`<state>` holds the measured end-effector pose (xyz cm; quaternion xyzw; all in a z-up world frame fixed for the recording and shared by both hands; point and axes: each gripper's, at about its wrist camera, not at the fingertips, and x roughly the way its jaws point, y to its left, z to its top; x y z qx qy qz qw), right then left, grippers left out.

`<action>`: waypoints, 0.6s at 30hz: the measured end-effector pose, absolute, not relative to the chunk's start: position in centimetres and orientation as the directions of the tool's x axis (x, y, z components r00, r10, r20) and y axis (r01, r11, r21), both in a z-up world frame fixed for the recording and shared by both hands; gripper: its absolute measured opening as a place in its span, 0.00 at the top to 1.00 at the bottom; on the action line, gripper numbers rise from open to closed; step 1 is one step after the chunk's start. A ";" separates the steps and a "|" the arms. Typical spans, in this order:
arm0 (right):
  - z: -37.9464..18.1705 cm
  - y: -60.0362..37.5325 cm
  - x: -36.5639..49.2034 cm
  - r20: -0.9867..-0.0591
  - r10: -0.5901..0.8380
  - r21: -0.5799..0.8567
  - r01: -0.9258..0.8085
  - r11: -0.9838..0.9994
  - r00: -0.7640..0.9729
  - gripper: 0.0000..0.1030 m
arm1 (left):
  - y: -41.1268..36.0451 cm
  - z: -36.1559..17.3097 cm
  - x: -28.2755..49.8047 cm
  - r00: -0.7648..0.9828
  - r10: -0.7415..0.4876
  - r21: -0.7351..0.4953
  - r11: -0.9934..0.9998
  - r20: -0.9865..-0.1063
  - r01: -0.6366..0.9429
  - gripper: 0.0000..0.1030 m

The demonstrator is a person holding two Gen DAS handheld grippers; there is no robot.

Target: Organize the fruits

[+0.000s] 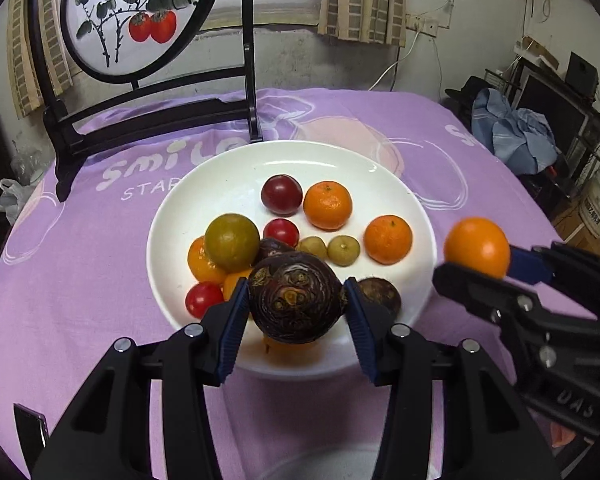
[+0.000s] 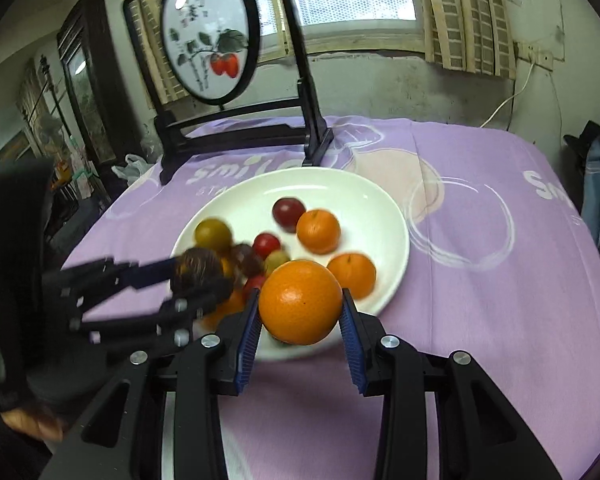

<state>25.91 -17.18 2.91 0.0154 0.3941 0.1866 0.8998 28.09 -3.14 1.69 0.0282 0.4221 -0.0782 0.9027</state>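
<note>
A white plate (image 1: 219,184) on the purple cloth holds several fruits: tangerines (image 1: 327,205), red plums (image 1: 281,195), a green citrus (image 1: 231,242) and small green fruits (image 1: 343,250). My left gripper (image 1: 295,300) is shut on a dark purple passion fruit (image 1: 295,298), held above the plate's near edge. My right gripper (image 2: 300,308) is shut on a large orange (image 2: 300,302), held over the plate's near right rim (image 2: 396,280). The orange also shows in the left wrist view (image 1: 477,246). The passion fruit shows blurred in the right wrist view (image 2: 199,272).
A black wooden stand with a round painted screen (image 1: 135,12) stands at the back of the table behind the plate. The purple cloth (image 1: 440,152) covers the table. A white bowl rim (image 1: 320,464) shows at the bottom. Clutter and blue cloth (image 1: 516,132) lie off to the right.
</note>
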 end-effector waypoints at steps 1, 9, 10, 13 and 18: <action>2.7 -17.2 26.9 -0.706 0.344 0.177 -0.316 0.932 0.619 0.62 | -3.3 1.5 28.6 0.630 -0.106 -0.004 0.987 -0.770 0.161 0.55; 0.8 -17.1 31.8 -0.700 0.426 0.290 -0.316 0.903 0.573 0.45 | -4.1 0.3 31.4 0.608 -0.086 -0.003 0.991 -0.789 0.135 0.53; 0.9 -17.2 31.9 -0.693 0.419 0.295 -0.300 0.907 0.587 0.43 | -4.2 0.3 31.4 0.606 -0.097 -0.016 0.990 -0.789 0.138 0.42; 1.2 -17.5 31.4 -0.679 0.422 0.293 -0.306 0.906 0.600 0.43 | -4.5 1.0 31.0 0.643 -0.077 0.006 0.992 -0.762 0.125 0.25; 2.0 -18.6 29.7 -0.684 0.377 0.246 -0.289 0.925 0.624 0.43 | -4.3 1.9 29.7 0.663 -0.053 0.023 0.994 -0.747 0.105 0.18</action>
